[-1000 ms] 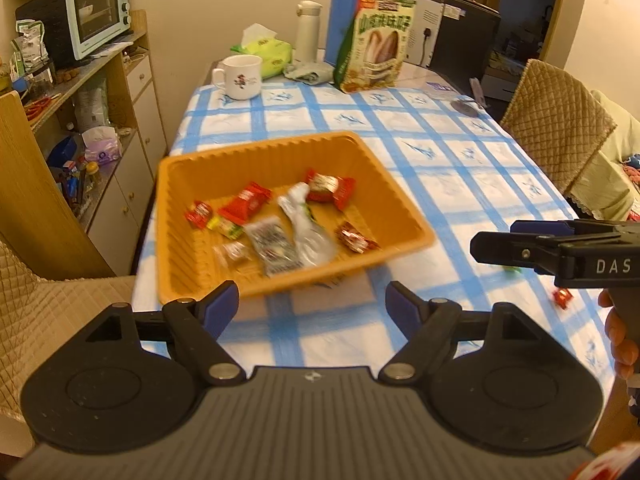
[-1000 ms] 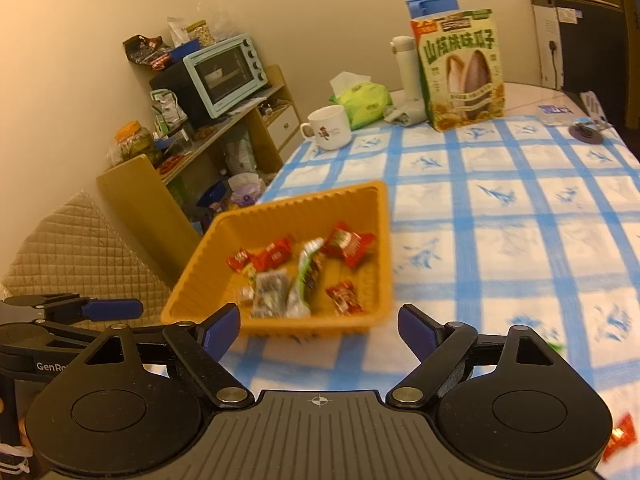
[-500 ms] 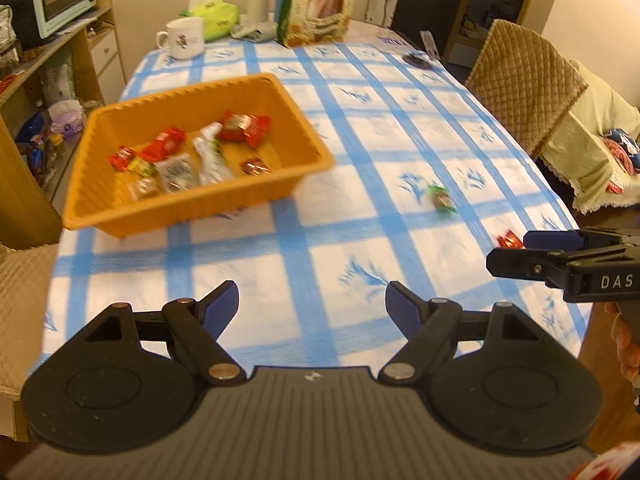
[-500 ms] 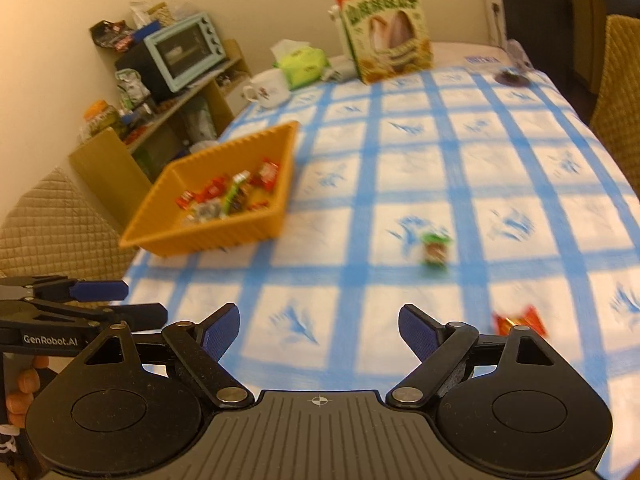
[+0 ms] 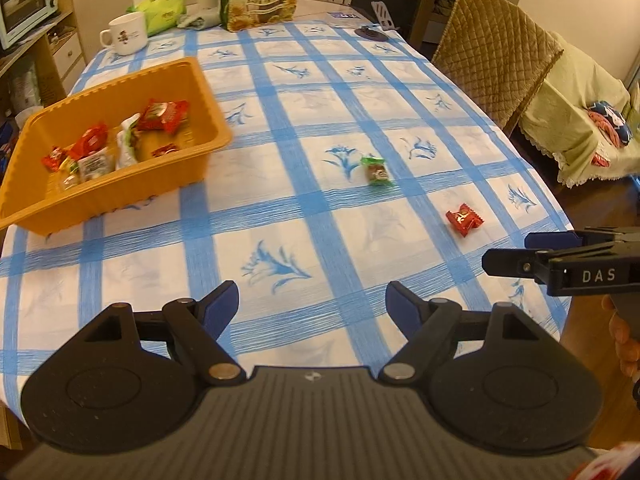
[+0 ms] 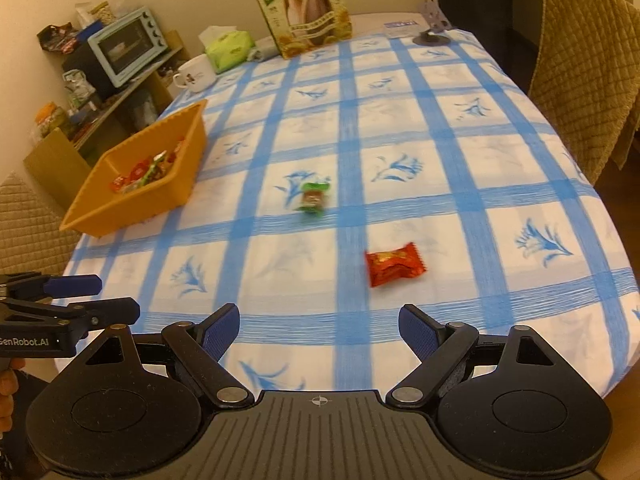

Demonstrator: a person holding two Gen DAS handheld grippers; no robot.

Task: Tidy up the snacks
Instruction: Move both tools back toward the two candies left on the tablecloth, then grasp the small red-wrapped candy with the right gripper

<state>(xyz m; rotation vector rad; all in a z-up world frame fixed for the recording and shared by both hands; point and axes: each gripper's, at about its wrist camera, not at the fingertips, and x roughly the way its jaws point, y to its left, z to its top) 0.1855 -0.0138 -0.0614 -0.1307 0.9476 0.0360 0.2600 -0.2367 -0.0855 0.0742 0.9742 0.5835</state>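
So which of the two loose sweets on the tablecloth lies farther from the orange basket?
The red-wrapped sweet, near the table's edge. The green-wrapped sweet lies between it and the orange basket.

- The right gripper (image 6: 319, 330) hung above the blue-checked tablecloth (image 6: 460, 152), jaws wide apart, nothing between them.
- A red candy (image 6: 394, 265) lay just ahead; a green-wrapped candy (image 6: 314, 198) — blurred — sat farther on.
- An orange basket (image 6: 120, 208) of snacks stood at left.
- The left gripper (image 6: 90, 296) showed at the left edge.
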